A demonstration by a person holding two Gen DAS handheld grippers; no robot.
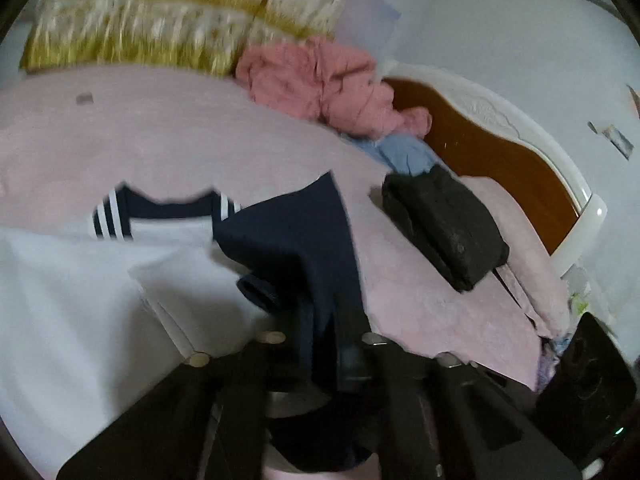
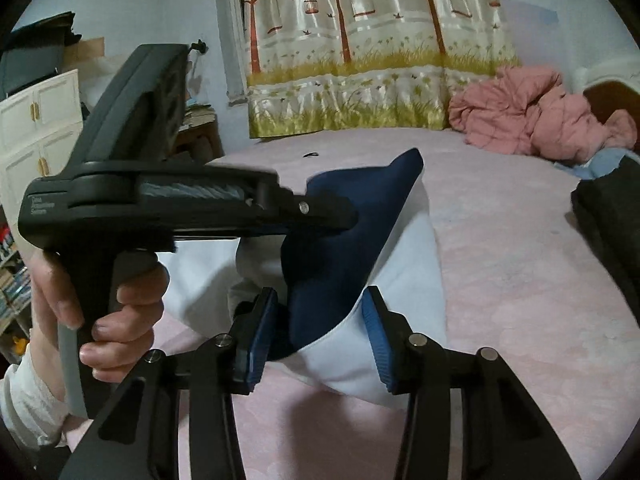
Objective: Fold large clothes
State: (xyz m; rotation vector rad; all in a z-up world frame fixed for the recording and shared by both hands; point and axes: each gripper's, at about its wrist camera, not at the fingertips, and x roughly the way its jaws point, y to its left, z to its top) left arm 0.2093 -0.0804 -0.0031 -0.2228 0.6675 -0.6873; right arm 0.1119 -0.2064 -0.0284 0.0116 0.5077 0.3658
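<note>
A white shirt (image 1: pixel 80 280) with navy sleeves and a striped navy collar (image 1: pixel 116 216) lies on the pink bed (image 1: pixel 160 128). My left gripper (image 1: pixel 320 344) is shut on the navy sleeve (image 1: pixel 296 240) and holds it lifted over the white body. In the right wrist view the left gripper (image 2: pixel 320 216) shows from the side, still pinching the navy sleeve (image 2: pixel 340 256). My right gripper (image 2: pixel 318 328) is open, its blue pads (image 2: pixel 256 340) on either side of the hanging sleeve and the white cloth (image 2: pixel 400 264), not closed on it.
A folded dark garment (image 1: pixel 444 228) lies to the right on the bed. A crumpled pink quilt (image 1: pixel 328 84) and light blue cloth (image 1: pixel 404 152) lie by the wooden headboard (image 1: pixel 500 160). A printed curtain (image 2: pixel 376 48) hangs behind. A white cabinet (image 2: pixel 36 128) stands left.
</note>
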